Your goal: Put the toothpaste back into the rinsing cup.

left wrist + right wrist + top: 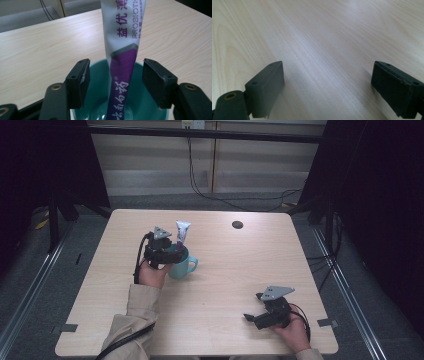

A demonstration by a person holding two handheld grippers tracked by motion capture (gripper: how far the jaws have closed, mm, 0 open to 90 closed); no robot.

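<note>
A white and purple tube (122, 62) stands in a teal cup (181, 264) on the wooden counter (225, 285), leaning on the cup's rim so it stays up with its top poking out. The left tool (162, 251) is right at the cup, and in the left gripper view its two black jaws stand apart, one on each side of the tube, not touching it. I think the tool sits there because it is about to grab the tube or has just let it go, but I cannot tell which. The right tool (267, 312) rests low near the front right of the counter, well apart from the cup, with its jaws wide apart and nothing between them; it looks like it is just waiting. The bottom of the tube is hidden deep inside the cup. The top of the tube is cut off in the left gripper view, and so are some of its letters. The cup's handle (192, 265) sticks out to the right.
</note>
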